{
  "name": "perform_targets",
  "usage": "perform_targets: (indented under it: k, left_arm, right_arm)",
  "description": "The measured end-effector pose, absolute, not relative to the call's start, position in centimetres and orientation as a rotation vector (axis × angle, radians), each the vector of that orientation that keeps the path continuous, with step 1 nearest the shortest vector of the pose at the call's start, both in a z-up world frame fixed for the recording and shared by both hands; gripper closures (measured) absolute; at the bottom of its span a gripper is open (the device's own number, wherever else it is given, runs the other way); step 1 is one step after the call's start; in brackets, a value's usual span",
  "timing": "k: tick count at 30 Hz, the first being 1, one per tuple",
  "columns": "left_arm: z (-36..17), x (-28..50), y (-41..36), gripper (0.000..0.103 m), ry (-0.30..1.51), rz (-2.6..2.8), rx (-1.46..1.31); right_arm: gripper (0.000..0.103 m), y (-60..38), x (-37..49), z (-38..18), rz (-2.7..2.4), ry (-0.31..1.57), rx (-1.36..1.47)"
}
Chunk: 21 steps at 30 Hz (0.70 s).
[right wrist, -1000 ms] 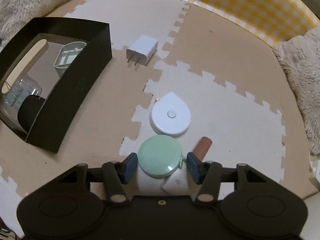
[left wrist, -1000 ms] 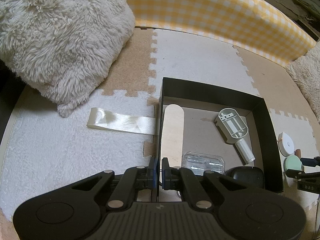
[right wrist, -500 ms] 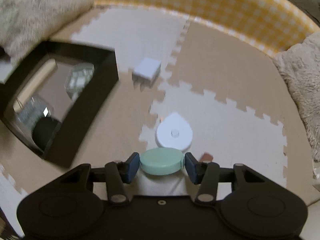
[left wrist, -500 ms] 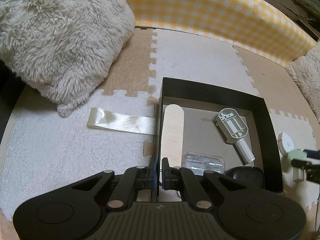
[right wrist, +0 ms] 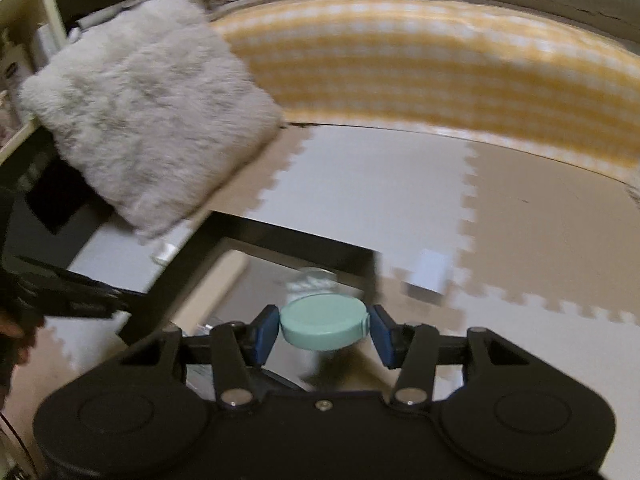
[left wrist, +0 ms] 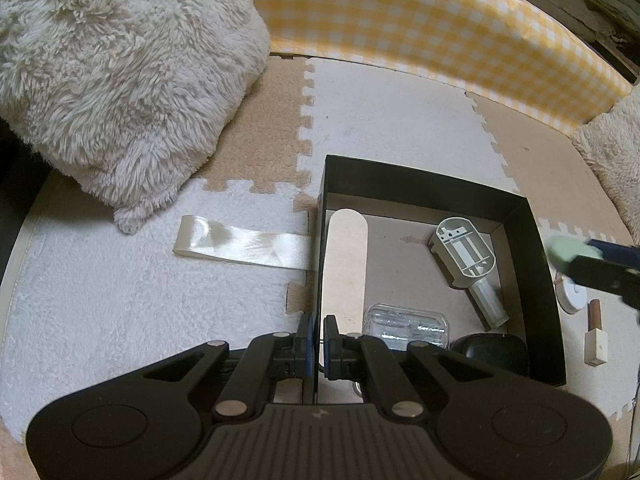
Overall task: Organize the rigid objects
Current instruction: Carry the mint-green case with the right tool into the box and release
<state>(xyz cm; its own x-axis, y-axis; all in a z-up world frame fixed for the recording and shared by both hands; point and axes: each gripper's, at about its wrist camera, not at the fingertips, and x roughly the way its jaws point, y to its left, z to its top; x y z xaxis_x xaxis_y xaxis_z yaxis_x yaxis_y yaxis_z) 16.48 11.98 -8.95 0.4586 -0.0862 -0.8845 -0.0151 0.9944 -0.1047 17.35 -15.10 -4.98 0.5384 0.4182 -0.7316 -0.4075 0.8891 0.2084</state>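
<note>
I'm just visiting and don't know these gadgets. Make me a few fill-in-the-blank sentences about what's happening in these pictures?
1. The right gripper is shut on a round, mint-green ____.
2. The left gripper pinches the thin wall of the ____ box.
3. The long wooden stick lies ____ the box.
4. The shiny ribbon lies on the ____ mat tile.

Missing words: case; black; inside; white

The right wrist view is smeared by motion: the small white rectangular block (right wrist: 430, 271) on the foam mat has no sharp edges, and the things inside the black open cardboard box (right wrist: 296, 240) cannot be told apart. In the left wrist view the black rounded case (left wrist: 490, 354) is partly hidden behind the gripper body, and the frame edge cuts the mint-green round disc (left wrist: 562, 250).
</note>
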Motion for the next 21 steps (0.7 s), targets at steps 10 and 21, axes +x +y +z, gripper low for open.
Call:
perform_targets:
  k: [10, 21]
  left_arm:
    - [-8.8, 16.3, 12.0, 0.099, 1.092, -0.049, -0.127]
    - [-8.8, 16.3, 12.4, 0.099, 1.09, -0.054, -0.151]
  right_arm:
    - [0.052, -6.8, 19.7, -7.9, 0.618, 0.917, -0.091]
    - [0.052, -3.7, 22.5, -12.0, 0.593, 1.002, -0.178]
